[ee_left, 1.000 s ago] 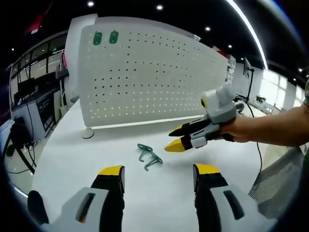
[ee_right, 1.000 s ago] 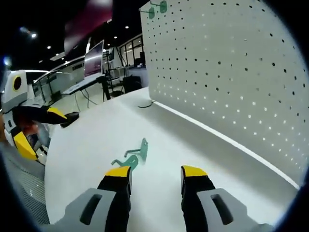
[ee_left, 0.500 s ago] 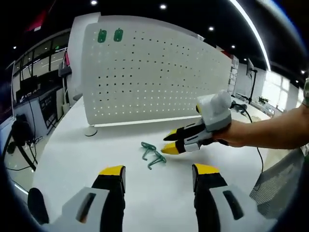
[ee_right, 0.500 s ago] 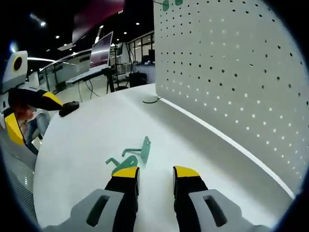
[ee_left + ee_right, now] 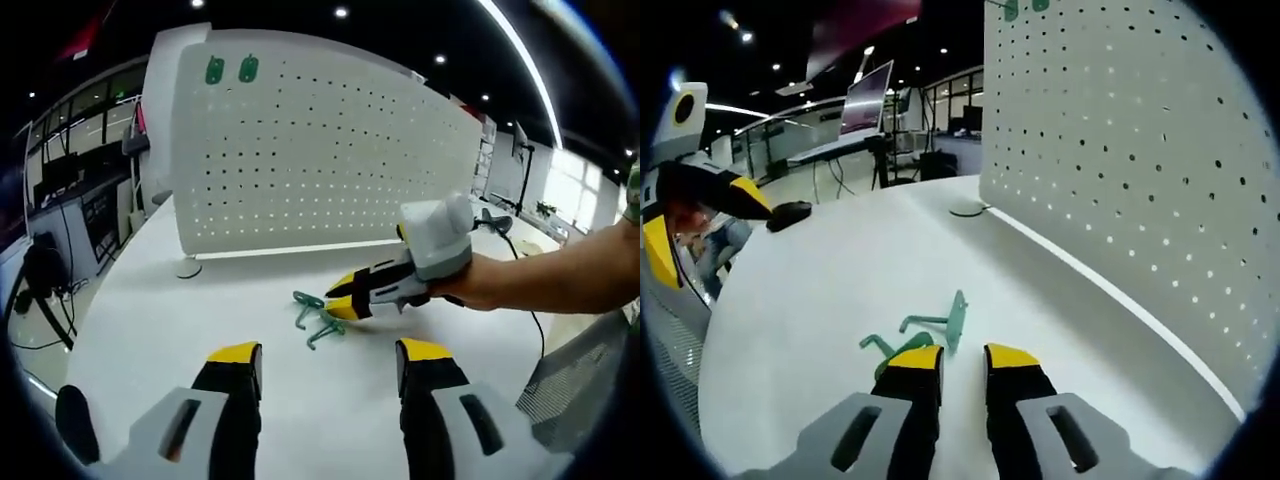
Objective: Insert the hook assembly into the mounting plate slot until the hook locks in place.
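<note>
Left claw (image 5: pixel 318 362): rises from the bottom of the left gripper view, its yellow-tipped jaws spread wide with bare counter between them; nothing held.
Right claw (image 5: pixel 950 358): in the right gripper view its jaws are drawn close with only a narrow gap, tips right at the green hook assembly; whether they pinch it cannot be told. In the left gripper view it (image 5: pixel 338 297) comes in from the right, held by a person's hand (image 5: pixel 470 290), its yellow tips low over the counter and touching or just beside the hook.
Hook assembly (image 5: pixel 316 318): a small green piece of bent wire hooks on a flat plate, lying on the white counter in front of the pegboard, well away from the counter's edges. In the right gripper view (image 5: pixel 930 335) its flat plate stands tilted up just ahead of the jaw tips.
Counter (image 5: pixel 150 330): white, smooth.
Pegboard (image 5: pixel 300 150): white perforated panel standing upright toward the counter's far edge.
Green pieces (image 5: pixel 230 70): two, side by side near the pegboard's top corner.
Round base (image 5: pixel 186 270): on the counter at the pegboard's foot.
</note>
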A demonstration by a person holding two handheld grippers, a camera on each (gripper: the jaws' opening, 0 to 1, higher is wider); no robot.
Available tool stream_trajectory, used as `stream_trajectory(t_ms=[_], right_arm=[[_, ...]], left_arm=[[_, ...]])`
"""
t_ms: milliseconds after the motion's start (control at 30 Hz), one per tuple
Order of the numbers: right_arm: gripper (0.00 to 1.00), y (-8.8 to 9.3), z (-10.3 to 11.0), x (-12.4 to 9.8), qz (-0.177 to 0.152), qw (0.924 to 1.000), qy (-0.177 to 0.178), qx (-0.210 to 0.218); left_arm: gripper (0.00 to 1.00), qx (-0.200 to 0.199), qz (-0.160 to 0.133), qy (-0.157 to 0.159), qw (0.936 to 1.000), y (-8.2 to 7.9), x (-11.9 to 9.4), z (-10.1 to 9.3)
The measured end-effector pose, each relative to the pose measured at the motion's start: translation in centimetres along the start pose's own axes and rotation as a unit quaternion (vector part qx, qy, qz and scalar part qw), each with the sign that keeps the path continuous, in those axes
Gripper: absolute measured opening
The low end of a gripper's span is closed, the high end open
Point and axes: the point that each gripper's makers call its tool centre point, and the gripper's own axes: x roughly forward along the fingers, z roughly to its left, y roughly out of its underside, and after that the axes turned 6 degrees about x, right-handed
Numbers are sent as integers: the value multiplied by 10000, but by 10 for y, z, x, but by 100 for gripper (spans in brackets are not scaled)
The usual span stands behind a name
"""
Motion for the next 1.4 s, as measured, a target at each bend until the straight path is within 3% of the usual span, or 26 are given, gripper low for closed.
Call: stream_trajectory(t_ms=[333,867,1400], right_arm=[[6,-1,4,6,-89,9999,-46,-135],[2,1,2,4,-136,9995,18,290],[1,-14,-1,-7,-207,9996,75,173]], left_arm=[[54,-20,25,10,10000,0,0,0],[53,-16,33,17,10000,1,0,-1],[52,17,45,65,10000,0,0,-3]])
